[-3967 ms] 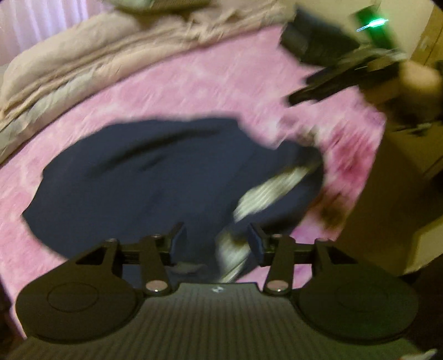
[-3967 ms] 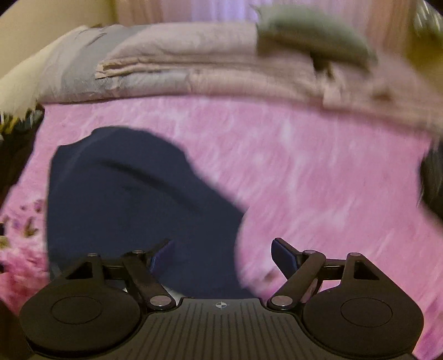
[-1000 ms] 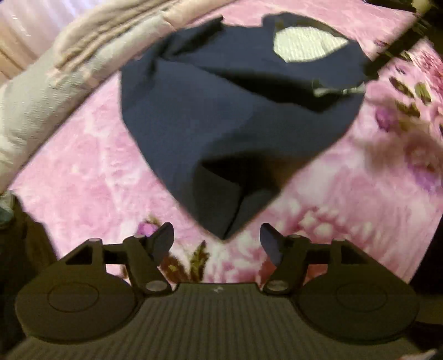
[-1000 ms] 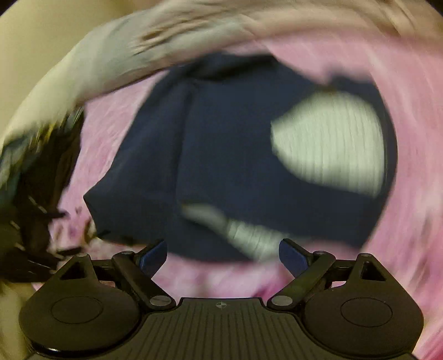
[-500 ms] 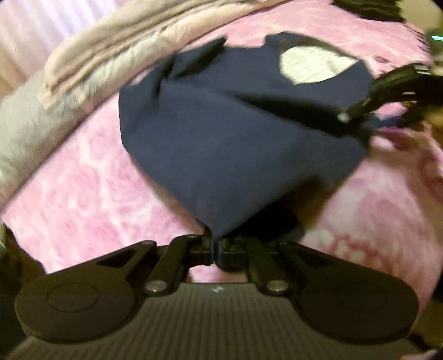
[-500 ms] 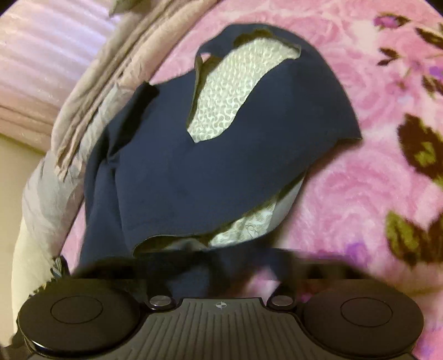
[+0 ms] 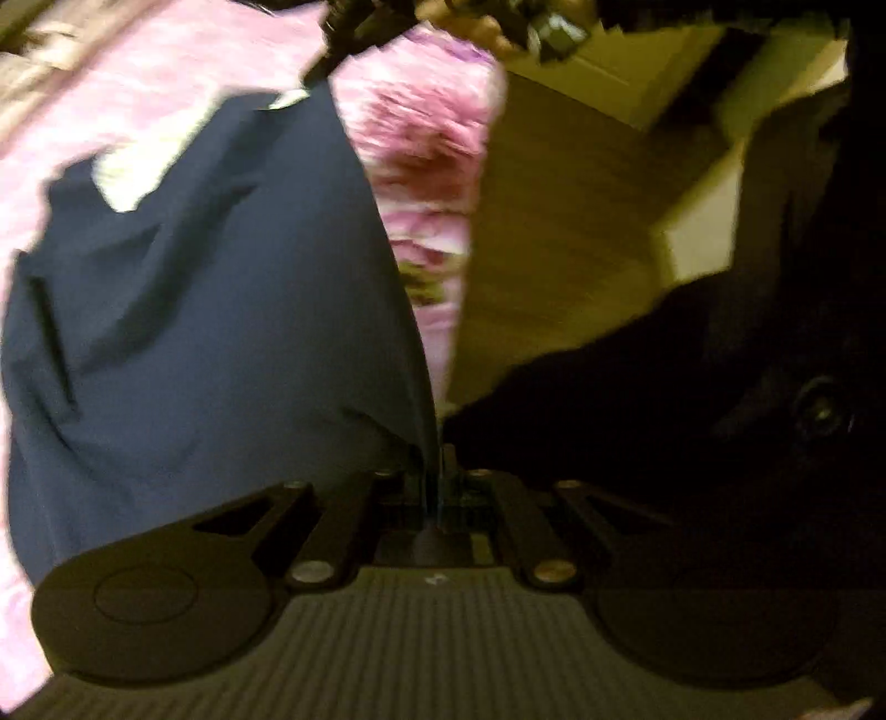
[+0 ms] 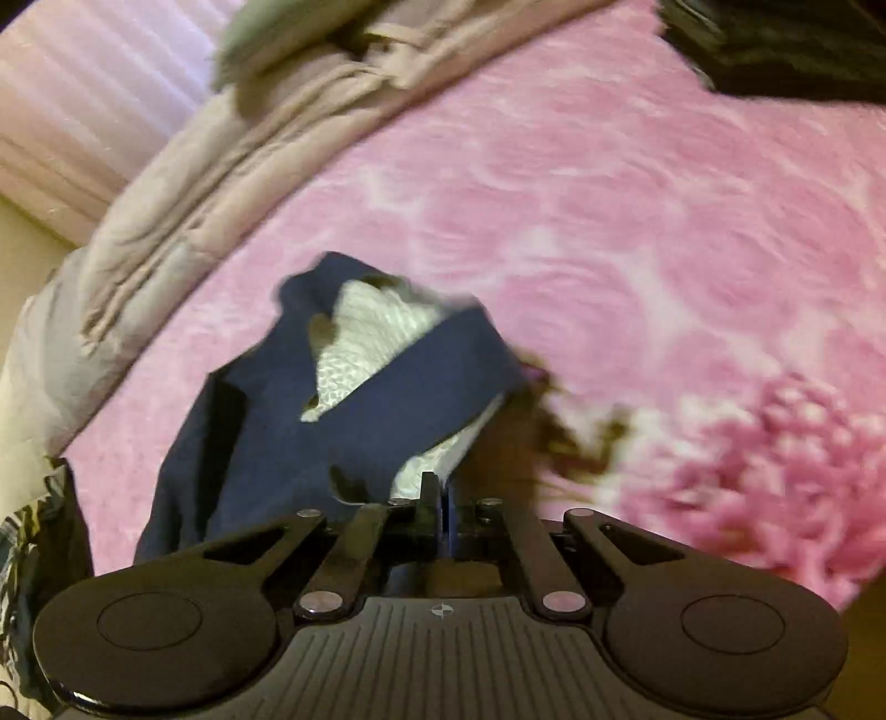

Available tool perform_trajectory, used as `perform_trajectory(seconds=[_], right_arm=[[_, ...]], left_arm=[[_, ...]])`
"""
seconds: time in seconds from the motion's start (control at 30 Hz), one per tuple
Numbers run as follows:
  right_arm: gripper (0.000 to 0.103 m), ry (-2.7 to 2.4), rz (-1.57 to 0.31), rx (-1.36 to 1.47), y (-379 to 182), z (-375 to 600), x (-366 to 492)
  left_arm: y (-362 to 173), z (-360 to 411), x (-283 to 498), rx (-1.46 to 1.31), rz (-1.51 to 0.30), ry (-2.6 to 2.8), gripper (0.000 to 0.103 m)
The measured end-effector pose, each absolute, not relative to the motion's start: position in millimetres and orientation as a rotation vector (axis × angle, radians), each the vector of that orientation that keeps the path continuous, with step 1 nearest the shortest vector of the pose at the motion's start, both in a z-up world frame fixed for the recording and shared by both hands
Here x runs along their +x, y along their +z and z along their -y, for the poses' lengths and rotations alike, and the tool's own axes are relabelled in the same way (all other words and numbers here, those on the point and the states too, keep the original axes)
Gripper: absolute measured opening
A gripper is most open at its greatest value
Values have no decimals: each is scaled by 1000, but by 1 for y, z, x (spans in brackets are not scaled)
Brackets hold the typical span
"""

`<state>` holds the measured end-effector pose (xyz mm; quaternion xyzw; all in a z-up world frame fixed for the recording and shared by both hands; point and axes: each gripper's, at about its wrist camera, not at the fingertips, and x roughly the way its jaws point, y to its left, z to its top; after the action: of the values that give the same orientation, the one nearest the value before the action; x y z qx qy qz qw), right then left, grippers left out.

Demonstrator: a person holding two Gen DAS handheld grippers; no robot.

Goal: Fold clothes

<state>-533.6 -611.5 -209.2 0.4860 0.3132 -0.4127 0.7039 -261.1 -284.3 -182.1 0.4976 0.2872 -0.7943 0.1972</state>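
Note:
A navy garment [image 7: 210, 332] with a pale patterned lining [image 8: 365, 338] hangs between both grippers above the pink floral bedspread [image 8: 637, 221]. My left gripper [image 7: 434, 471] is shut on one edge of the navy garment; the cloth drapes away to the left. My right gripper [image 8: 440, 498] is shut on another edge of the garment [image 8: 310, 443], which trails down to the bedspread. The right gripper also shows blurred at the top of the left wrist view [image 7: 354, 22].
Folded beige and grey bedding [image 8: 183, 183] lies along the far side of the bed. A dark pile [image 8: 775, 44] sits at the top right. A wooden floor [image 7: 554, 232] and pale furniture lie past the bed's edge. A dark mass [image 7: 720, 360] fills the right.
Both grippers went from open to shut on the garment's edges and have lifted it off the bedspread. The left wrist view has swung toward the bed's edge and floor.

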Motion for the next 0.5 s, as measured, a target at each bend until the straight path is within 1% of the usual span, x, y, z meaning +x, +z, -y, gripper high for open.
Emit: perform_trajectory(seconds=[0.07, 0.1, 0.13, 0.17, 0.2, 0.23, 0.33, 0.5], right_arm=[[1, -933, -713, 1098, -214, 617, -554], [5, -937, -722, 1094, -216, 622, -560], [13, -937, -729, 1087, -218, 625, -563], [52, -930, -724, 1080, -220, 629, -566], [84, -923, -708, 1062, -221, 631, -568], [84, -916, -692, 1043, -222, 634, -571], [84, -881, -694, 1005, -233, 650, -565], [84, -858, -657, 1012, -268, 682, -555]], left_arm=[[-182, 303, -268, 1389, -828, -2211, 8], [-181, 315, -265, 1371, -849, -2187, 8], [-179, 330, -261, 1347, -869, -2156, 16], [-178, 348, -254, 1320, -873, -2117, 29], [-178, 366, -246, 1293, -863, -2078, 34], [-177, 386, -238, 1267, -846, -2040, 39], [-184, 461, -217, 1187, -773, -1942, 40], [-221, 603, -197, 1056, -719, -1847, 43]])
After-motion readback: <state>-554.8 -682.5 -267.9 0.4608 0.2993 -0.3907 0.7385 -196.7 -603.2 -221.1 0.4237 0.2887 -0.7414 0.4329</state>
